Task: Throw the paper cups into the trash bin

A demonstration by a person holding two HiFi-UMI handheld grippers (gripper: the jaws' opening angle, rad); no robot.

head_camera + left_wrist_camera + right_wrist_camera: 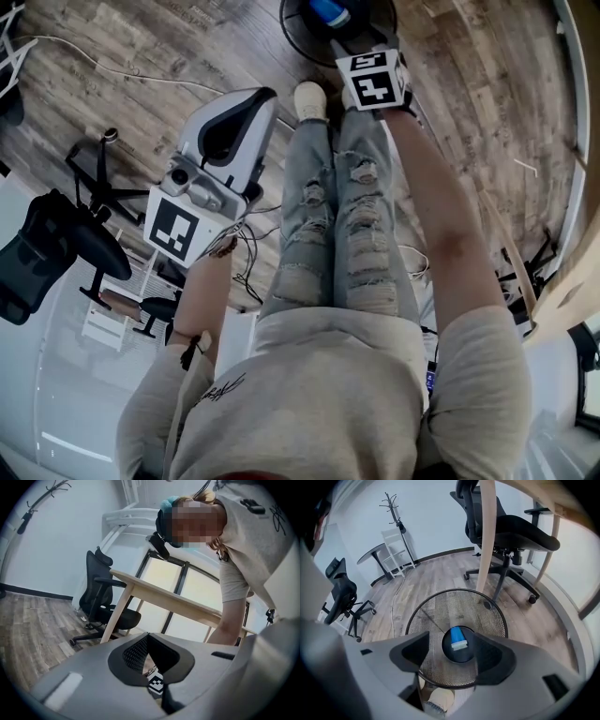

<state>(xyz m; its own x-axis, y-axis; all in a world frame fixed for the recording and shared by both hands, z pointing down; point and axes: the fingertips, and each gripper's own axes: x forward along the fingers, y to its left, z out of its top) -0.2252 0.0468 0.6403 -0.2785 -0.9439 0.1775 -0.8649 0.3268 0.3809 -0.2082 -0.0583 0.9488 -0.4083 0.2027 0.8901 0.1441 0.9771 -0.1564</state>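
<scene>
You had one blue paper cup (458, 638) in sight, lying on its side at the bottom of the single mesh trash bin (454, 590). Your right tongs (454, 644) hung straight over the bin's mouth, spread wide with nothing between them. Your left tongs (147, 641) were pressed together at the tips, empty, and angled up toward you. Only the right gripper view showed the bin's rim nearly whole. The head view cut it off at the top edge, with your shoes (309, 98) just beside it. The right gripper view also held two office chairs: a near chair (511, 531) behind the pale worktop leg (486, 541) and a far chair (340, 592) at the left, with open wood floor (436, 573) between them.
</scene>
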